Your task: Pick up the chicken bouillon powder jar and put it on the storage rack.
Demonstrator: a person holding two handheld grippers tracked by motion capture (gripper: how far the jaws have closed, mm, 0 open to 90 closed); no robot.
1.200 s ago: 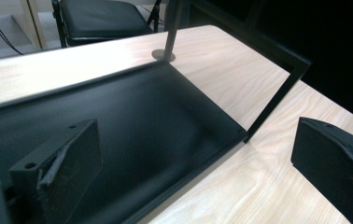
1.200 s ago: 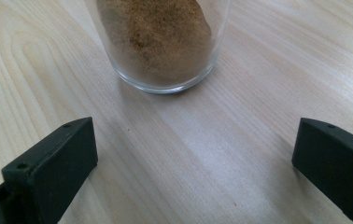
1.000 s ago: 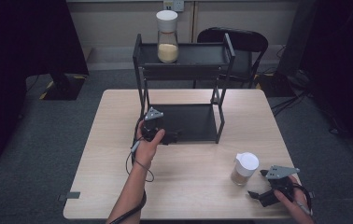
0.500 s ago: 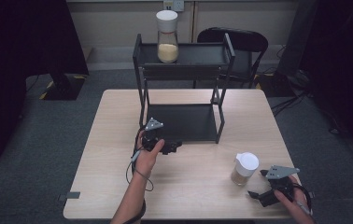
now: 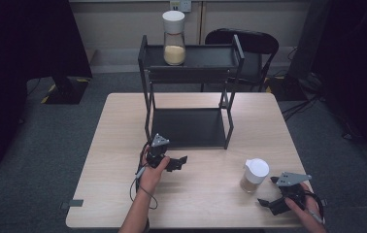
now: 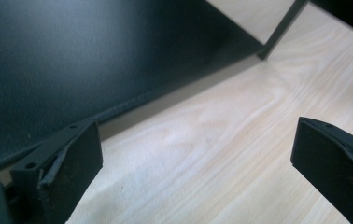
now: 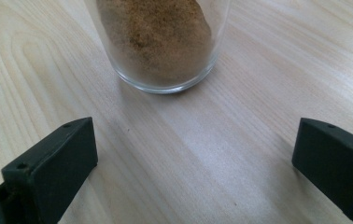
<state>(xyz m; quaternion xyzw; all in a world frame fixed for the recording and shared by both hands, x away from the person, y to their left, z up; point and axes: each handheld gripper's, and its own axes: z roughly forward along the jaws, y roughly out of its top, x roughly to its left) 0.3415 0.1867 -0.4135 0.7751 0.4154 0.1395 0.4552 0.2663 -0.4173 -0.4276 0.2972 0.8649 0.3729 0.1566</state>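
Observation:
A black two-tier rack (image 5: 190, 127) stands on the wooden table (image 5: 123, 145). One white-lidded glass jar (image 5: 174, 38) of tan powder sits on its top shelf. A second jar (image 5: 254, 175) with brown powder stands on the table at the front right; its glass base (image 7: 160, 44) is just ahead of my right gripper. My right gripper (image 5: 269, 203) rests near the front edge, open and empty (image 7: 193, 158). My left gripper (image 5: 179, 162) lies low in front of the rack's lower shelf (image 6: 95, 60), open with nothing between its jaws (image 6: 195, 163).
A dark chair (image 5: 249, 46) stands behind the table. Grey carpet (image 5: 50, 145) surrounds it, with cables on the floor at the right (image 5: 312, 92). Bare wood lies between the two grippers.
My left gripper has drawn back from the rack's lower shelf toward the person and lowered to the table. The right gripper and both jars have stayed put.

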